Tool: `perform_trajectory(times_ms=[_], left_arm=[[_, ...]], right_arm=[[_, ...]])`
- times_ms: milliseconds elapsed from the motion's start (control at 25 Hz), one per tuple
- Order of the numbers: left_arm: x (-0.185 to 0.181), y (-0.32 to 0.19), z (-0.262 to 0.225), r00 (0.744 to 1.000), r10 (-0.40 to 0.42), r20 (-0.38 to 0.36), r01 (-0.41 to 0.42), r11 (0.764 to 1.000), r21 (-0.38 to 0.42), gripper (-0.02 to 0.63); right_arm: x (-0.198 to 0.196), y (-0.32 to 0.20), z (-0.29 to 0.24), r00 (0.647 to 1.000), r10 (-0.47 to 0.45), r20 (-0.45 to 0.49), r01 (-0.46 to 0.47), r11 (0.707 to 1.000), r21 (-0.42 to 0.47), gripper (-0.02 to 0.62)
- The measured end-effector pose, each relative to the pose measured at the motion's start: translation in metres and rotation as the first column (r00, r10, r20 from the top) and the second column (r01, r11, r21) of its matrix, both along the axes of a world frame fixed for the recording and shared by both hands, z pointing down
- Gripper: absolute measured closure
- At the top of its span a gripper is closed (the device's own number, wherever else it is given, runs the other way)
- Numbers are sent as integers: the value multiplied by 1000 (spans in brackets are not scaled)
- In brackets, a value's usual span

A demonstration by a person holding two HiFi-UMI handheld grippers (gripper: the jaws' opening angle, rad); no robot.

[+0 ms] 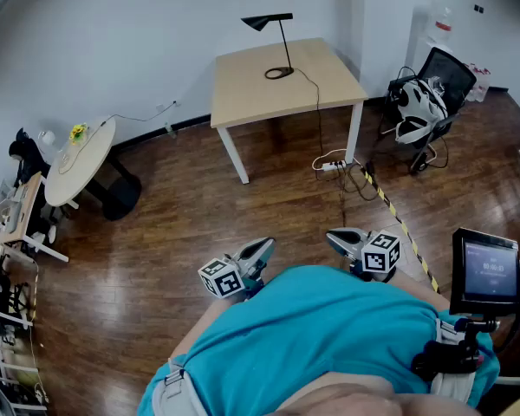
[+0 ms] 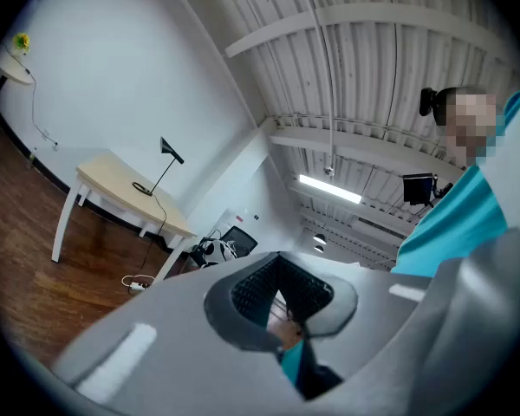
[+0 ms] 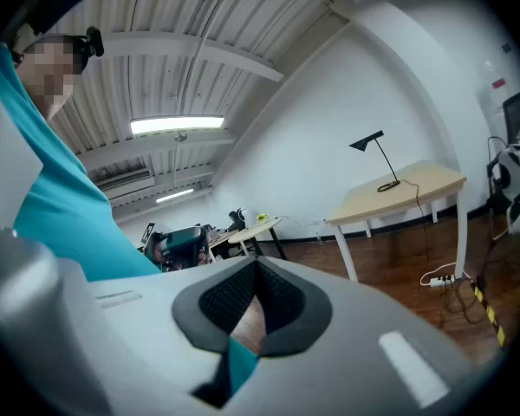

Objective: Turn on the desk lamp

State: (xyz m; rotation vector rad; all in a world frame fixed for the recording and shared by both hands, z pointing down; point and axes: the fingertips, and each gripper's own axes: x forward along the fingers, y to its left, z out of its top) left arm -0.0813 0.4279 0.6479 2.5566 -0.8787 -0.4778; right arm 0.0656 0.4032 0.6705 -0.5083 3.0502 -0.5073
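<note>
A black desk lamp (image 1: 265,22) stands unlit on a pale square table (image 1: 243,89) far across the room; its cord runs over the table's edge to the floor. The lamp (image 2: 170,150) is small in the left gripper view, and the lamp (image 3: 367,142) shows at the right of the right gripper view. I hold both grippers close against my teal shirt, well short of the table. The left gripper (image 1: 265,247) (image 2: 279,256) and the right gripper (image 1: 333,235) (image 3: 256,263) are both shut with nothing between their pads.
A power strip (image 1: 333,165) and cables lie on the wood floor by the table leg. Yellow-black tape (image 1: 400,224) runs across the floor. An office chair (image 1: 432,98) stands at the right, a round white table (image 1: 80,159) at the left, a screen on a stand (image 1: 488,271) near my right.
</note>
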Motion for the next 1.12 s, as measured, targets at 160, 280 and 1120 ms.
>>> perform_trajectory(times_ms=[160,280,1120], left_arm=[[1,-7,-3,1000,4,17,-4,999,40,606],[4,-6,-1,1000,9,8,-9,1000,20,606],[24,-128,30,1000,21,13,-20,997,-81,606]], right_arm=[[3,-6,-5,1000,3,4,-3,1000,13,594],[4,-5,-3,1000,5,7,-5,1000,9,594],[5,-140,24,999,-37,-6,37,997,-69,594]])
